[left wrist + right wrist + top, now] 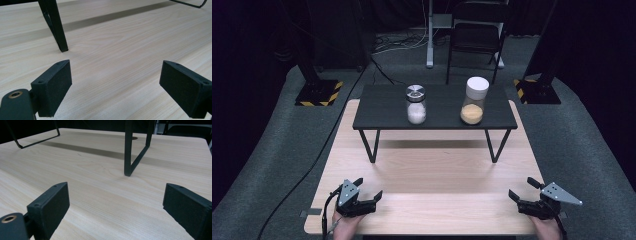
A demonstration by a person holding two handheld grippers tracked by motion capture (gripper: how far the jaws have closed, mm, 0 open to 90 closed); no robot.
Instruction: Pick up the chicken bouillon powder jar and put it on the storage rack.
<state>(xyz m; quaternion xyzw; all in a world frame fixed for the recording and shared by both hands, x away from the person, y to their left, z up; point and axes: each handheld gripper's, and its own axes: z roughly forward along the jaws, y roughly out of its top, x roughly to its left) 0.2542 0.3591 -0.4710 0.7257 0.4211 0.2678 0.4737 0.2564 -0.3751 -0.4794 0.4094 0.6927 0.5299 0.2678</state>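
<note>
Two jars stand on a small black raised shelf (382, 107) at the table's far side. The left jar (416, 105) has a silver lid and white powder. The right jar (474, 100) has a white lid and tan grains at its bottom. My left gripper (367, 189) rests open near the table's front left edge, nothing between its pads (56, 87). My right gripper (524, 189) stands open near the front right edge, its pads (51, 205) bare as well. Both are far from the jars.
The light wooden table (432, 200) carries the shelf on thin black legs (56, 25) (128, 147). Behind the table stand a black chair (474, 35), a metal pole (430, 30) and two stand bases with yellow-black tape (319, 92).
</note>
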